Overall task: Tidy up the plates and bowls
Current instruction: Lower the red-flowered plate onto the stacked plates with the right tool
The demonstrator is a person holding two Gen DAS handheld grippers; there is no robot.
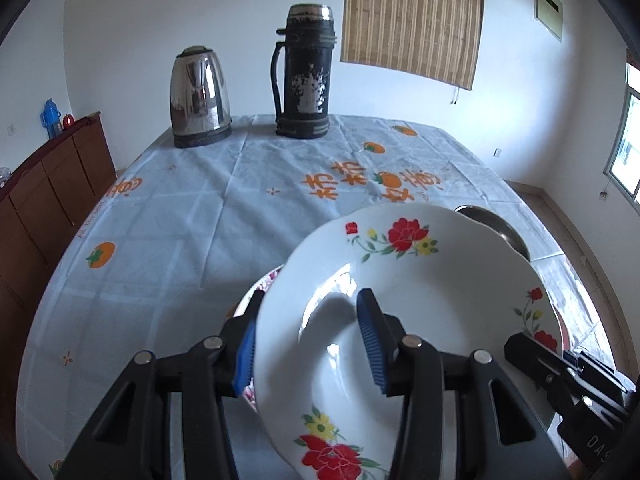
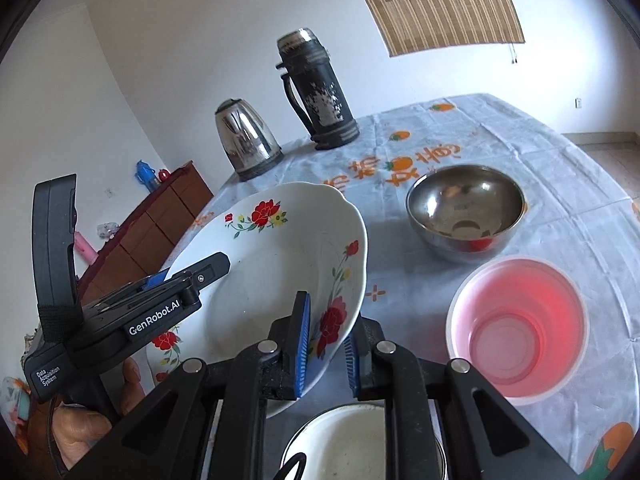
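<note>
Right wrist view showed that you held the flowered plate (image 2: 276, 264) tilted above the worktop (image 2: 520, 152), right gripper (image 2: 326, 354) and left gripper (image 1: 310, 348) fingers pinching opposite rims. Uneven pulling could make it slip onto the enamel bowl (image 2: 352, 444).

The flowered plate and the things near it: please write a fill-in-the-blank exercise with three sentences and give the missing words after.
1. The flowered plate is held at its rim by ____ grippers at once, the left gripper and the right gripper.
2. The bowl made of shiny ____ sits on the tablecloth beyond the pink cup.
3. The steel kettle stands beside a tall, dark ____ at the far edge.

Missing words: two; metal; thermos
</note>
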